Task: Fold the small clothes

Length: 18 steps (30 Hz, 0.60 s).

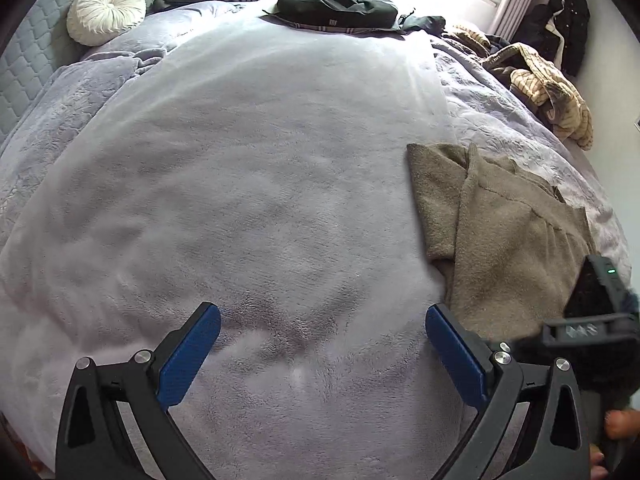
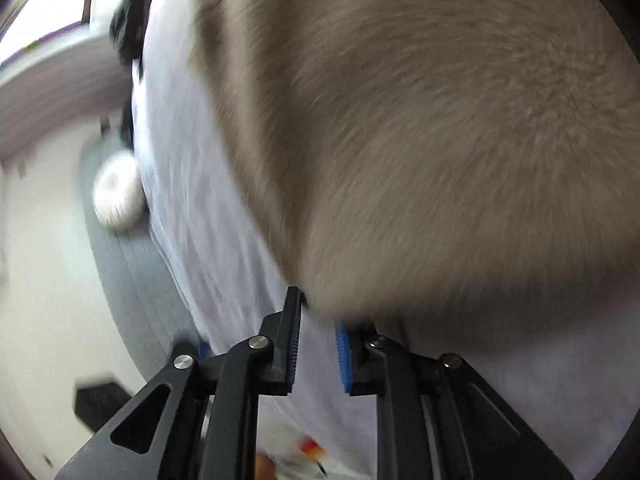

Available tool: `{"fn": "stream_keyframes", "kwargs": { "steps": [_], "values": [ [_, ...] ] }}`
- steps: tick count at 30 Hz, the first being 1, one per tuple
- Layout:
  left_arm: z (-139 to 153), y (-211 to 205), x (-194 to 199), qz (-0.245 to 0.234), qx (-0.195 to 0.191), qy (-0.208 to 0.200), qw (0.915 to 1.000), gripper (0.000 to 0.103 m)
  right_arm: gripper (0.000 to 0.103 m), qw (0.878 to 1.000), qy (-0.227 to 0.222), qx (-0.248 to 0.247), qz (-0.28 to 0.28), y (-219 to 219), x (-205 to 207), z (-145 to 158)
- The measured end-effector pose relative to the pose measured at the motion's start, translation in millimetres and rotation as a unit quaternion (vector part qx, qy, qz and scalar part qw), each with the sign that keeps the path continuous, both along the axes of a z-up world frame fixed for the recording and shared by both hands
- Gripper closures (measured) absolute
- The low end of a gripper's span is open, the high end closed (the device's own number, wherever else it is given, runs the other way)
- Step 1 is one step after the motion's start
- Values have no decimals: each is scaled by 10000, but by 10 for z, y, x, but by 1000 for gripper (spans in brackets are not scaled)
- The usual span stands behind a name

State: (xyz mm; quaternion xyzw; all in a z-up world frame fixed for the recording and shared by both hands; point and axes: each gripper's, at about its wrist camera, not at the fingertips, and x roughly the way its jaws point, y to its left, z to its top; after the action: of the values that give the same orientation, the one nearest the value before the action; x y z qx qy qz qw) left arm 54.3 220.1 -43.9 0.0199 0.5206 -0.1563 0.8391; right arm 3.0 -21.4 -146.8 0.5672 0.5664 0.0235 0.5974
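Taupe knit sweater (image 1: 504, 240) lies folded lengthwise right of the lavender blanket (image 1: 240, 200), long axis running toward the window. Left gripper (image 1: 320, 344) gapes wide, empty; right gripper (image 2: 320, 332) narrowly parted, nothing pinched.

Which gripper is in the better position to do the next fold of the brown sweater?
Probably the right gripper: the brown sweater lies right at its fingertips. The left gripper is wide open over bare blanket, beside the sweater.

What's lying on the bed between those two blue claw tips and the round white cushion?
Nothing but bare pale blanket. In the left wrist view the stretch from the left gripper up to the white cushion holds no clothing; the brown sweater lies off to the right.
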Motion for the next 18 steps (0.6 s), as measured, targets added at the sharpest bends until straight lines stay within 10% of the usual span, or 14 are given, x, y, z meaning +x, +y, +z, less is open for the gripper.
{"fn": "stream_keyframes", "kwargs": {
  "steps": [5, 10, 18],
  "values": [
    [-17, 56, -40, -29, -38, 69, 10000, 0, 83, 9885, -644, -1181, 693, -37, 221, 631],
    [-32, 31, -97, -92, 156, 210, 9996, 0, 83, 9708, -672, -2201, 676, -241, 860, 618],
    [79, 8, -182, -105, -47, 486, 9988, 0, 83, 9834, -462, -1485, 934, -58, 890, 510]
  ]
}}
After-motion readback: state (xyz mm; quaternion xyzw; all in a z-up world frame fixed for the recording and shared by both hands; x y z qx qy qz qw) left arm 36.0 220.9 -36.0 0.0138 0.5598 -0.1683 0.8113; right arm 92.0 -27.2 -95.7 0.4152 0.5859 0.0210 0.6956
